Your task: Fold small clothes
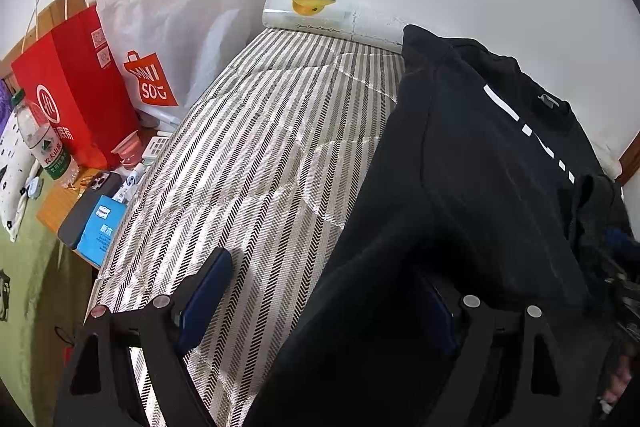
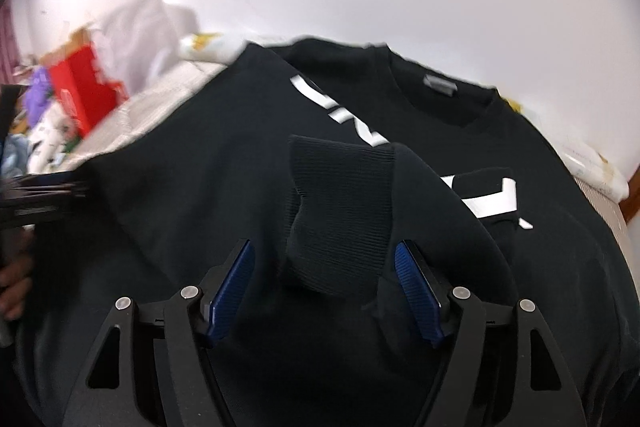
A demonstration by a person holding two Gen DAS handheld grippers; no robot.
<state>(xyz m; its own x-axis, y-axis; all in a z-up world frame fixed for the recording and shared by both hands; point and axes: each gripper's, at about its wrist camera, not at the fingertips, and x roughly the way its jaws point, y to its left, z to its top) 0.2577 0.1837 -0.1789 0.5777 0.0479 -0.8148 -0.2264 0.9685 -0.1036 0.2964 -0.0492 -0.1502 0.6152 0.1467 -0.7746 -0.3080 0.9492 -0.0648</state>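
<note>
A black sweatshirt (image 1: 472, 187) with white lettering lies on the striped mattress (image 1: 256, 155), neckline toward the wall. My left gripper (image 1: 320, 291) is open at the sweatshirt's left edge; its right finger is partly hidden under black cloth. In the right wrist view the sweatshirt (image 2: 224, 155) fills the frame, with a sleeve folded over the chest. The sleeve's ribbed cuff (image 2: 340, 211) lies between the blue pads of my right gripper (image 2: 324, 283), which is open and not clamped on it. The left gripper (image 2: 36, 195) shows blurred at the left edge.
A red paper bag (image 1: 76, 87) and a white Miniso bag (image 1: 168, 27) stand at the left by the wall. A water bottle (image 1: 40, 139), a phone (image 1: 88, 207) and small items crowd a side table. A rolled mat (image 1: 316, 15) lies at the mattress head.
</note>
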